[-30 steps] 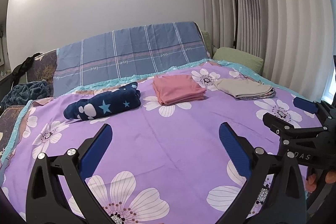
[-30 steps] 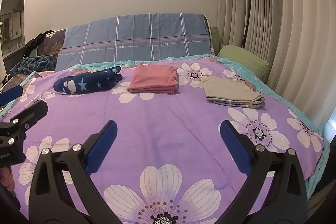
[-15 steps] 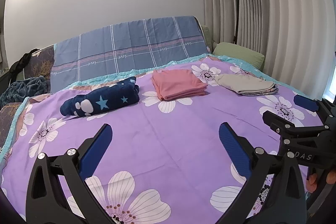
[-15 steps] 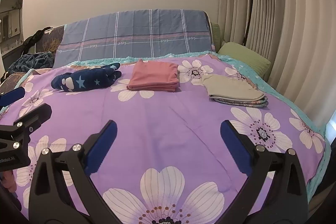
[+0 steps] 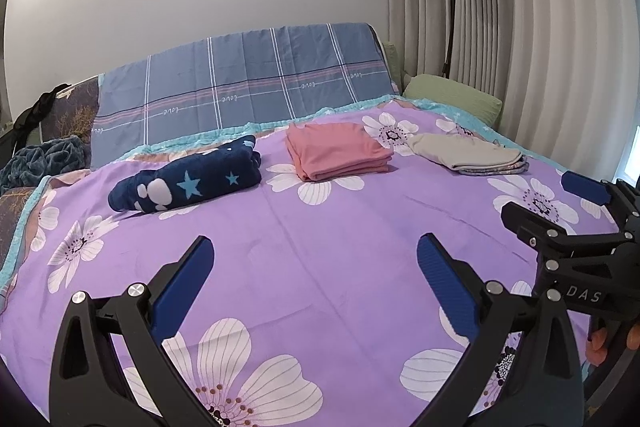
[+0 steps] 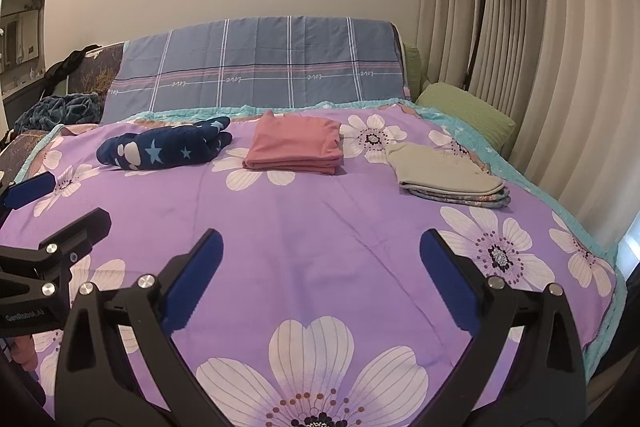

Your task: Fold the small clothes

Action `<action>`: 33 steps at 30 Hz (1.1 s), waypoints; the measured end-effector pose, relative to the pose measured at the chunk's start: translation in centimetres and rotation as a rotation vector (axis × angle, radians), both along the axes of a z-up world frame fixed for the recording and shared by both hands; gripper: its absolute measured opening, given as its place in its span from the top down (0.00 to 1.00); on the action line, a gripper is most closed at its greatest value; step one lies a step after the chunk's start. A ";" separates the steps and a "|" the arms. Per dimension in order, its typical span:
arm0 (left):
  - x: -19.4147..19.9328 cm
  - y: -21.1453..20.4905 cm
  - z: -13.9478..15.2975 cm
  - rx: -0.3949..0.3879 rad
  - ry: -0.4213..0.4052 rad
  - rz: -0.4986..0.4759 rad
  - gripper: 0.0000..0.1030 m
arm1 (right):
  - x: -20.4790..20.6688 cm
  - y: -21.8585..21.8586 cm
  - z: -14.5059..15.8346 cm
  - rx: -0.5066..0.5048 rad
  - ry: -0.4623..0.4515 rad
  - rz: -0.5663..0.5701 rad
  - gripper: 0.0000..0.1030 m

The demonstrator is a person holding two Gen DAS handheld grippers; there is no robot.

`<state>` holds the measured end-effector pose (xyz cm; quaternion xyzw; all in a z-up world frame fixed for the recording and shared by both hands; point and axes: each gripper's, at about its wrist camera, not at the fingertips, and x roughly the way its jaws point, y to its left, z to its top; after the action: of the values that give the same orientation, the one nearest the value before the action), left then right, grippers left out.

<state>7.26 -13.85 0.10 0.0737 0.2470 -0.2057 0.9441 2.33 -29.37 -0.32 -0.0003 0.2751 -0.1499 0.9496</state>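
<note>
Hovering side by side over the near part of the purple floral bedspread (image 5: pixel 320 247), the left tool (image 5: pixel 314 267) and right tool (image 6: pixel 320 259) stood wide apart, gripping nothing. Folded clothes lay in a far row: navy star garment (image 5: pixel 188 185) left, pink garment (image 5: pixel 340 155) middle, beige pile (image 6: pixel 448 175) right.

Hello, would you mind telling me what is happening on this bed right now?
A person is holding two handheld grippers over a purple flowered bedspread for a clothes-folding task. The left gripper and the right gripper are both open and hold nothing. Three folded items lie in a row near the headboard: a navy star-print piece on the left, a pink piece in the middle, and a beige piece stacked on a patterned one on the right. Neither gripper touches any clothing.
</note>
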 end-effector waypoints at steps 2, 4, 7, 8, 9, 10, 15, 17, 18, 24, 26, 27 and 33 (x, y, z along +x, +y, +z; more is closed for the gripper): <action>0.0 0.0 0.0 0.001 -0.001 0.000 0.01 | 0.0 0.0 0.0 0.002 0.001 0.001 0.03; 0.0 -0.1 0.0 0.001 0.001 0.000 0.01 | 0.0 0.0 -0.1 0.003 0.001 0.000 0.03; 0.1 0.0 -0.1 0.003 0.007 -0.006 0.01 | 0.0 0.1 -0.1 0.004 0.004 0.000 0.03; 0.1 0.0 -0.1 0.003 0.009 -0.008 0.01 | 0.0 0.2 -0.1 0.003 0.006 0.001 0.03; 0.1 0.0 -0.2 0.003 0.010 -0.009 0.01 | 0.0 0.2 -0.2 0.002 0.008 0.001 0.03; 0.1 0.1 -0.2 0.003 0.011 -0.011 0.01 | 0.0 0.3 -0.2 0.002 0.009 0.001 0.03; 0.2 0.1 -0.2 0.003 0.016 -0.014 0.01 | 0.0 0.3 -0.2 0.003 0.010 0.001 0.02; 0.2 0.2 -0.2 0.001 0.018 -0.015 0.01 | 0.1 0.3 -0.2 0.002 0.011 0.001 0.02; 0.2 0.2 -0.2 0.001 0.018 -0.014 0.01 | 0.1 0.3 -0.2 0.002 0.011 0.001 0.02; 0.2 0.2 -0.3 0.004 0.018 -0.015 0.01 | 0.1 0.3 -0.3 0.002 0.014 0.002 0.02; 0.2 0.2 -0.4 0.005 0.019 -0.017 0.01 | 0.1 0.3 -0.4 0.002 0.015 0.002 0.02; 0.2 0.2 -0.4 0.005 0.019 -0.017 0.01 | 0.1 0.3 -0.4 0.003 0.016 0.002 0.02; 0.3 0.3 -0.5 0.007 0.023 -0.015 0.01 | 0.3 0.2 -0.7 0.001 0.024 0.004 0.02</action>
<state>7.55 -13.59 -0.40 0.0766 0.2582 -0.2127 0.9393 2.60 -29.17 -1.03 -0.0022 0.2865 -0.1479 0.9466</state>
